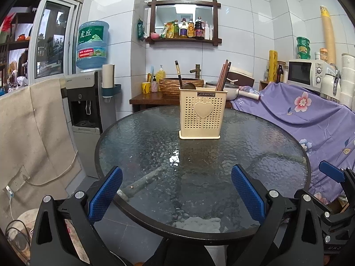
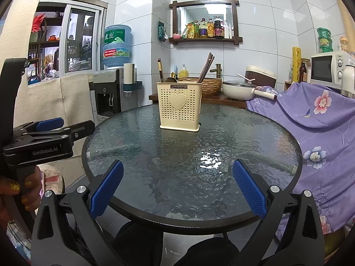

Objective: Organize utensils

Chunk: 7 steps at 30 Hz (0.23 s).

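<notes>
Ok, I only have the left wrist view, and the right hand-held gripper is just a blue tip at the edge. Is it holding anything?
Observer: No. In the right wrist view the right hand-held gripper is open, with nothing between its fingers, above the near part of the glass table.
Operator: Can you see what holds the left one?
Observer: Yes, a hand with gold glitter nails grips the handle of the left hand-held gripper, at the left edge of the right wrist view.
Operator: Any marking on it?
Observer: Its side reads "GenRobot.AI" in pale letters.
</notes>
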Motion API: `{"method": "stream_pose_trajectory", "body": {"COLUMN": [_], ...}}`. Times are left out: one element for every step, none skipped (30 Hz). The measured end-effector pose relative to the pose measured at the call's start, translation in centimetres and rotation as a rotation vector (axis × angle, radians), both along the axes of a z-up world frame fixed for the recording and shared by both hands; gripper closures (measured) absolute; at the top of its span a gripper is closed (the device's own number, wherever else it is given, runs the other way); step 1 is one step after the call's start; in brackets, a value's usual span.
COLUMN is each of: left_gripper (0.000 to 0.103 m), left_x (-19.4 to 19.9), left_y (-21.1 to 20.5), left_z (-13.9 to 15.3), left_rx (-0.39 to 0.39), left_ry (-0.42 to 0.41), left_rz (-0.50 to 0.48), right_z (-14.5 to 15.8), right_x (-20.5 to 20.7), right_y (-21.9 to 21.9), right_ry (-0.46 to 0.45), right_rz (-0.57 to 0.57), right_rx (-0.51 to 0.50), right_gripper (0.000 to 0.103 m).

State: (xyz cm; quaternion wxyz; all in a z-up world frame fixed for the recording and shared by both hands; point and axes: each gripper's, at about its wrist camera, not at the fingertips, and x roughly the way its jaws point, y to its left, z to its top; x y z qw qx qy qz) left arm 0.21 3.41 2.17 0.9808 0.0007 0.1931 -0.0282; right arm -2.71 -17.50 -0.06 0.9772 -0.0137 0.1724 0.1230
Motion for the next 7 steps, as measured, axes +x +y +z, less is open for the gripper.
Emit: {"method": "stream_pose_trajectory", "body": {"left_gripper": [0.007,0.007,0.007,0.007,0.007,0.007,0.007], "left_x": [0.03,0.19,0.28,0.25,0.19,0.26,0.28], "left_y": [0.01,0.05,0.07,0.10,0.10,0.07,0.09], "left_z": [-0.03,-0.07,-0.09,-0.09,-0.05,-0.06,-0.07], "left_rx": [-0.001,-0.004,-0.008,-0.008,-0.007,-0.003,-0.001], "left_ry": [0.004,0.015,0.020,0.019,0.016,0.012,0.010], "left_rz": [0.003,0.006,0.004,0.005,0.006,0.007,0.007], "right_z": [0.00,0.00,0.02,0.04,0.10,0.16,0.16], "right_x": [0.04,0.05,0.05,0.01,-0.02,-0.08,-0.08], "right_y": [-0.05,-0.08,-0.10,-0.13,-0.15,-0.16,-0.14], "right_ry": [0.003,0.005,0.005,0.004,0.001,-0.001,0.000], "right_rz": [0.001,0.000,-0.001,-0.001,-0.002,-0.003,-0.003], "right_rx": [0.002,0.003,0.004,0.003,0.003,0.003,0.004], "right_gripper": [0.006,0.006,0.006,0.006,0.006,0.006,0.006]}}
